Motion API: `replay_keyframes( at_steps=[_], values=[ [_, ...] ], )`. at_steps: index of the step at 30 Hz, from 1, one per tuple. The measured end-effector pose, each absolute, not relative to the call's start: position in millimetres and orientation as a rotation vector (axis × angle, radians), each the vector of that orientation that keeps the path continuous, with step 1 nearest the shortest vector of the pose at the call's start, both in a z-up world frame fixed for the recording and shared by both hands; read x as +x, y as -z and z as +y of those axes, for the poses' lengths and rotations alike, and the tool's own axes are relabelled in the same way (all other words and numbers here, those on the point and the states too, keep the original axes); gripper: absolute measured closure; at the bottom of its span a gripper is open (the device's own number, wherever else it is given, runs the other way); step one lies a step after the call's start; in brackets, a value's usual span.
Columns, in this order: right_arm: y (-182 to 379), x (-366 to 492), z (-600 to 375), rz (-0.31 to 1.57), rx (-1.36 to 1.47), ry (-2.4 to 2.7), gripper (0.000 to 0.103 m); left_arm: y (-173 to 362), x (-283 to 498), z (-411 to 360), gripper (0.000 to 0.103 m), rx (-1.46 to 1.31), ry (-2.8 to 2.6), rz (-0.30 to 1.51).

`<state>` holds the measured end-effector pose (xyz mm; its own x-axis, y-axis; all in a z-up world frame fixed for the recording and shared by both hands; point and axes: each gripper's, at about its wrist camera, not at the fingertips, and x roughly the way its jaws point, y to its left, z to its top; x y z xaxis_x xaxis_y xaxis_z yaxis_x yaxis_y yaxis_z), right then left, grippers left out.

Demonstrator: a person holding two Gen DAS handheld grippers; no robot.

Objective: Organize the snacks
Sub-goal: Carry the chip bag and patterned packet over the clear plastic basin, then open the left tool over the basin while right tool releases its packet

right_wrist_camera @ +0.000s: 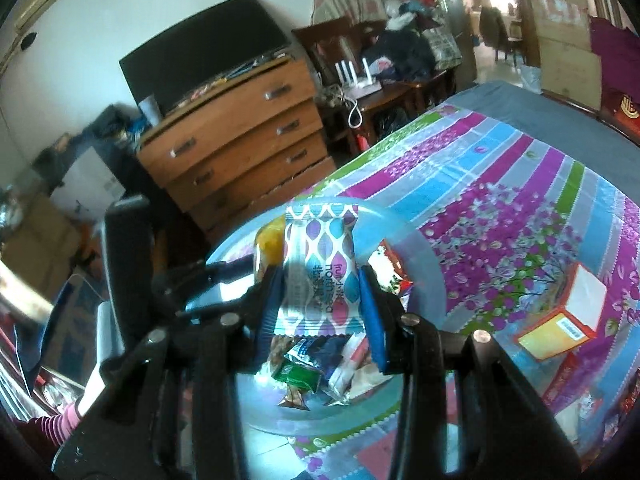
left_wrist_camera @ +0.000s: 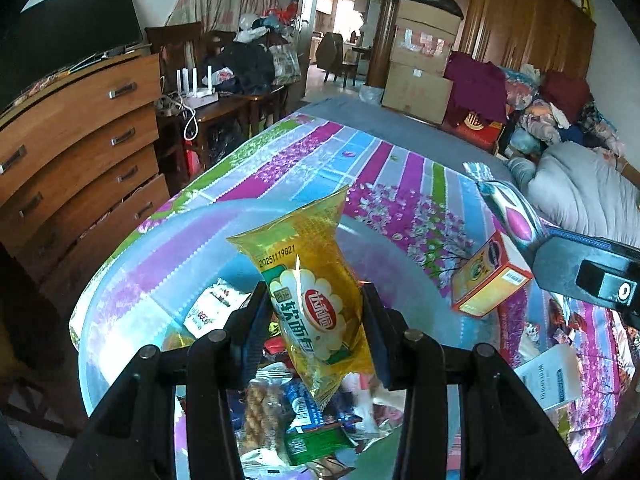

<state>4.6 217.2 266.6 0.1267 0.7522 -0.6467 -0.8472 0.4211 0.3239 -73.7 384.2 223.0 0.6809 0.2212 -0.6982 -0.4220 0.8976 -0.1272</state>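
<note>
My left gripper (left_wrist_camera: 316,318) is shut on a yellow bread packet (left_wrist_camera: 316,280) with a red logo, held upright above a translucent plastic tub (left_wrist_camera: 132,280) on the bed. Several wrapped snacks (left_wrist_camera: 304,420) lie in the tub below it. My right gripper (right_wrist_camera: 320,304) is shut on a white snack packet with a purple and blue drop pattern (right_wrist_camera: 320,264), held over the same tub (right_wrist_camera: 424,264), where more snacks (right_wrist_camera: 320,368) lie. The right gripper also shows in the left wrist view at the right edge (left_wrist_camera: 516,216), with the patterned packet in it.
The tub sits on a striped floral bedsheet (left_wrist_camera: 360,168). An orange and white box (left_wrist_camera: 488,276) lies on the sheet to the right, box (right_wrist_camera: 560,316) in the right wrist view too. A wooden chest of drawers (left_wrist_camera: 80,140) stands left of the bed. A grey quilt (left_wrist_camera: 580,188) lies far right.
</note>
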Motion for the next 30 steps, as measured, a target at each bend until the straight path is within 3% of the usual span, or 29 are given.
replay_keyframes(
  at_steps=[18, 19, 21, 30],
  values=[
    [-247, 10, 238, 0.906, -0.143, -1.135, 0.060, -209, -70, 400, 0.057, -0.326, -0.338, 0.772],
    [-245, 11, 239, 0.912, -0.144, -1.135, 0.060, -209, -69, 400, 0.056, -0.327, -0.334, 0.776],
    [-243, 10, 241, 0.916, -0.153, -1.132, 0.059, -209, -69, 400, 0.045, -0.326, -0.332, 0.779],
    [-243, 2, 238, 0.907, -0.152, -1.141, 0.058, -217, -79, 401, 0.045, -0.349, -0.332, 0.743]
  ],
)
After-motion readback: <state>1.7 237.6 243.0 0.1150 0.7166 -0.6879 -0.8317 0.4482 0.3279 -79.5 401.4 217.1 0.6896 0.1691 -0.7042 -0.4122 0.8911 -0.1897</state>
